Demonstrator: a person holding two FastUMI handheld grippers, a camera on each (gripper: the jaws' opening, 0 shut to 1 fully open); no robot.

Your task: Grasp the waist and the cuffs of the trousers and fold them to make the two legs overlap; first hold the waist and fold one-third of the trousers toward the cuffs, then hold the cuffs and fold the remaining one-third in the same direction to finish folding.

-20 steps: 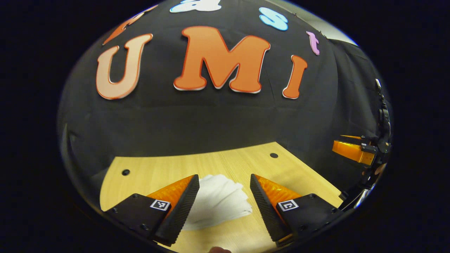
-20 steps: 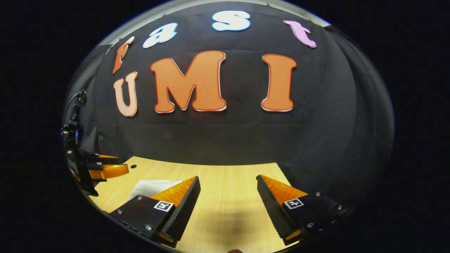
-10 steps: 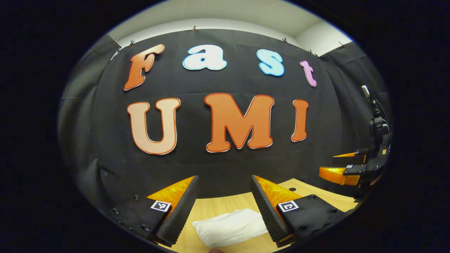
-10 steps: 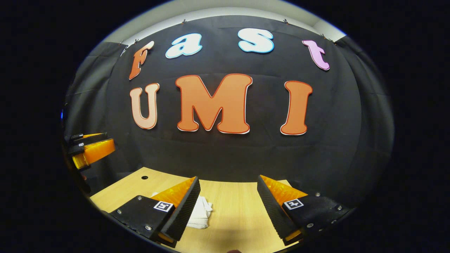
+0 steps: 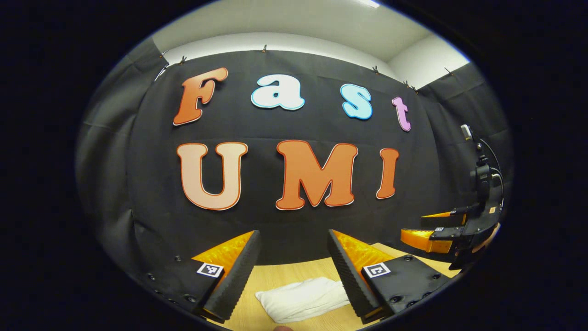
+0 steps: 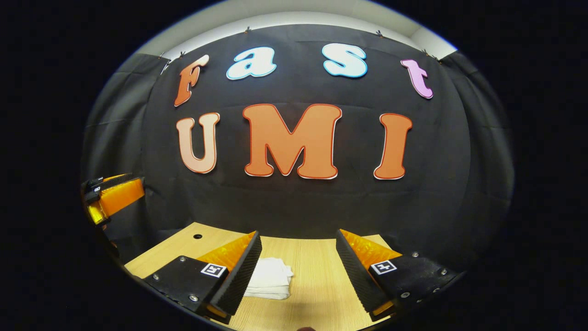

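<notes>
Wood table against the black booth cloth, folded white trousers lying flat on it, both grippers raised above and touching nothing: left gripper spread wide, right gripper spread wide too.

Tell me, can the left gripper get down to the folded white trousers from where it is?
Probably yes: the left gripper is open, the trousers lie on the table below its fingers, nothing between.

A wooden table stands before the black cloth wall.
</notes>
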